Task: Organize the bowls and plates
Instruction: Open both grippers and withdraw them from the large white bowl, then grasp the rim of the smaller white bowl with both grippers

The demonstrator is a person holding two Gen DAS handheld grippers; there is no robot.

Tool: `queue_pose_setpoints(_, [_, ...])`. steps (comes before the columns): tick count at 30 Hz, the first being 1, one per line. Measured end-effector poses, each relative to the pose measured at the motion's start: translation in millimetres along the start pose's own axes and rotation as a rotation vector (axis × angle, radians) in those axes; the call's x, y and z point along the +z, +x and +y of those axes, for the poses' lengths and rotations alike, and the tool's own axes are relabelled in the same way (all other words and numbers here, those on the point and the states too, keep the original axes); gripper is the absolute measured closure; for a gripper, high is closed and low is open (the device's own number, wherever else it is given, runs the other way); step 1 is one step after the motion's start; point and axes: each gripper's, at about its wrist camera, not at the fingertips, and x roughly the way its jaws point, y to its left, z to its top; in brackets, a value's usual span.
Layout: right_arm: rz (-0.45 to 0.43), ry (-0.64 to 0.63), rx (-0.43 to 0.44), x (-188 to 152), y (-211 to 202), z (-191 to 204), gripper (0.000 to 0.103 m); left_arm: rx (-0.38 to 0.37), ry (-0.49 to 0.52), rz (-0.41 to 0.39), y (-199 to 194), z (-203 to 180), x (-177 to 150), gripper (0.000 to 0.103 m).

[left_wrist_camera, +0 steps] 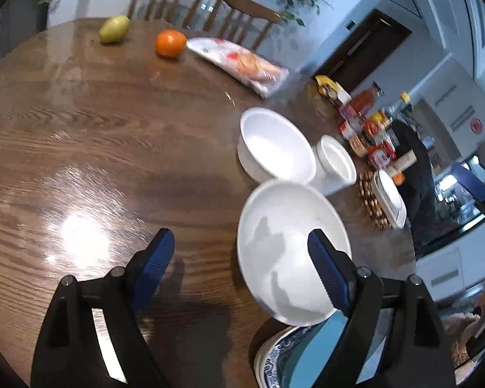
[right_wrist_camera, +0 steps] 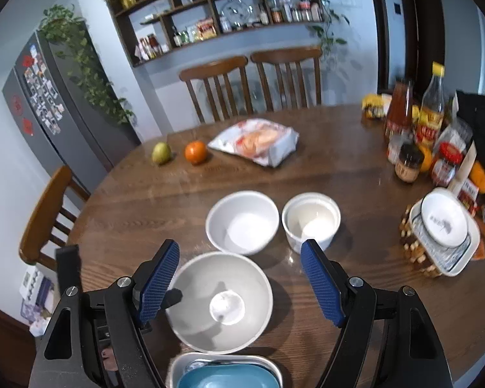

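On the round wooden table (right_wrist_camera: 145,213) stand a wide white bowl (right_wrist_camera: 219,300), a deeper white bowl (right_wrist_camera: 242,221) and a small white cup-like bowl (right_wrist_camera: 311,221). They also show in the left wrist view: wide bowl (left_wrist_camera: 284,245), deep bowl (left_wrist_camera: 276,145), small bowl (left_wrist_camera: 336,161). A blue dish (right_wrist_camera: 224,376) lies in a white tray at the near edge. My right gripper (right_wrist_camera: 241,286) is open above the wide bowl. My left gripper (left_wrist_camera: 241,270) is open, its right finger (left_wrist_camera: 328,274) over the wide bowl. A blue-patterned plate (left_wrist_camera: 274,352) lies below it.
A pear (right_wrist_camera: 161,152), an orange (right_wrist_camera: 196,152) and a snack bag (right_wrist_camera: 258,140) lie at the far side. Bottles and jars (right_wrist_camera: 417,129) crowd the right edge. A stack of dishes (right_wrist_camera: 443,229) sits on a beaded trivet. Chairs (right_wrist_camera: 252,87) stand behind the table.
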Motion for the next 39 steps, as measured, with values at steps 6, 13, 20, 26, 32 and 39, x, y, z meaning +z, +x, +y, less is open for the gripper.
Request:
queue_pose_setpoints(6, [-0.039,-0.048,0.007,27.6,-23.2,15.5,0.024,0.011,0.046,-0.101,-48.6,-21.0,31.9,0.018])
queue_pose_setpoints(13, [-0.003,-0.051,0.059,72.5,-4.6,24.6,0.02,0.053,0.075,-0.144,-53.4,-47.1,79.9,0.017])
queue_pose_setpoints(20, [0.136,0.022,0.04,80.1,84.5,0.6,0.017,0.101,0.059,-0.042,18.0,-39.3,92.8,0.018])
queue_pose_setpoints(26, [0.267,0.076,0.081,72.0,151.8,-26.9,0.017,0.085,0.027,0.033,63.6,-26.2,95.8,0.02])
queue_pose_setpoints(32, [0.325,0.036,0.02,64.4,193.3,-34.5,0.025,0.106,-0.01,0.079,88.8,-16.0,91.6,0.028])
queue_pose_setpoints(39, [0.391,-0.033,-0.07,59.8,220.5,-29.0,0.05,0.111,-0.045,0.144,105.9,-10.5,89.4,0.041])
